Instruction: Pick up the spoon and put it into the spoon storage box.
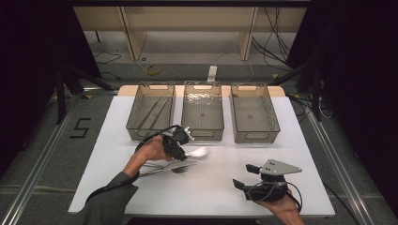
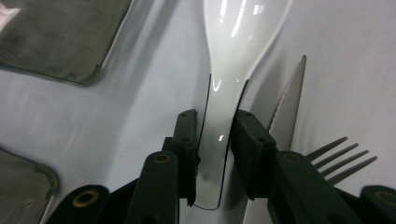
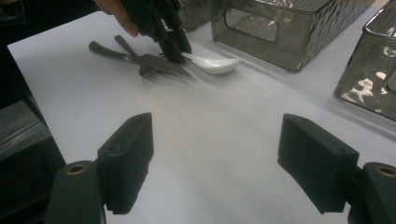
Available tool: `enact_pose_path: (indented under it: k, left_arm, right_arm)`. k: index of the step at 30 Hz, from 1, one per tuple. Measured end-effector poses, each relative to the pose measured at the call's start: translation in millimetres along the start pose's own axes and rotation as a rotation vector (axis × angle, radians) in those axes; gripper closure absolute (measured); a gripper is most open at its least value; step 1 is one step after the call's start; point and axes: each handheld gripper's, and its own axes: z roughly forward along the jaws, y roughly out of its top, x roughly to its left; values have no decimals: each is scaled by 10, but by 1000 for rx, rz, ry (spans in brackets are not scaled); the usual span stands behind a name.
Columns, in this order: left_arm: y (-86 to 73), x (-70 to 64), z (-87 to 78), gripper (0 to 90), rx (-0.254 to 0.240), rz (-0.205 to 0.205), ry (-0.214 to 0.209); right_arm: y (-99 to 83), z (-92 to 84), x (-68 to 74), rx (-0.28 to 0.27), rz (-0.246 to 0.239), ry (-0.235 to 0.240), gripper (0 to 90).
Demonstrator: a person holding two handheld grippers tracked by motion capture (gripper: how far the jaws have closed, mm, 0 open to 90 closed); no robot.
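A: White ceramic spoon point(image 2: 229, 51) lies flat on the bench point(image 1: 220, 187), handle between the left gripper point(image 2: 215, 135) jaws. Pads look pressed on the handle, so I log it as clenched on the spoon.

B: Neighbours?

A: Knife point(image 2: 287, 109) just beside the handle, fork point(image 2: 343, 156) beyond it. For a clean lift, I'd judge: stay centred on the handle, rise straight up, don't drag the knife along.

B: Glazed handle may slip, so lift slowly. Right side?

A: Right gripper point(image 3: 217, 161) released, jaws wide, hovering over bare bench near the front edge, well apart from the cutlery.

B: Surroundings?

A: White matte bench top; three clear bins point(image 1: 202, 112) in a row at the back, the left one holding long utensils. Dark curtains either side, cables on the floor.
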Motion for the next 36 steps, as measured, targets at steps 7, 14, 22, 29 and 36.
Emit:
enact_pose_path:
  k: [7,14,22,29,36]
  left_arm:
    - [-18,15,0,773,-19,-14,-1]
    - [-24,-6,3,787,-30,-28,17]
    - [-4,-21,14,855,-34,-53,36]
    - [30,-68,-18,857,-59,-39,24]
    - [52,-85,-155,857,-129,-47,63]
  right_arm:
    - [5,0,-1,6,-2,2,275]
    - [9,1,-3,4,-2,2,275]
    - [13,-2,-2,1,1,-1,276]
    - [19,-4,-1,0,1,0,276]
    - [16,-11,-10,-3,2,0,276]
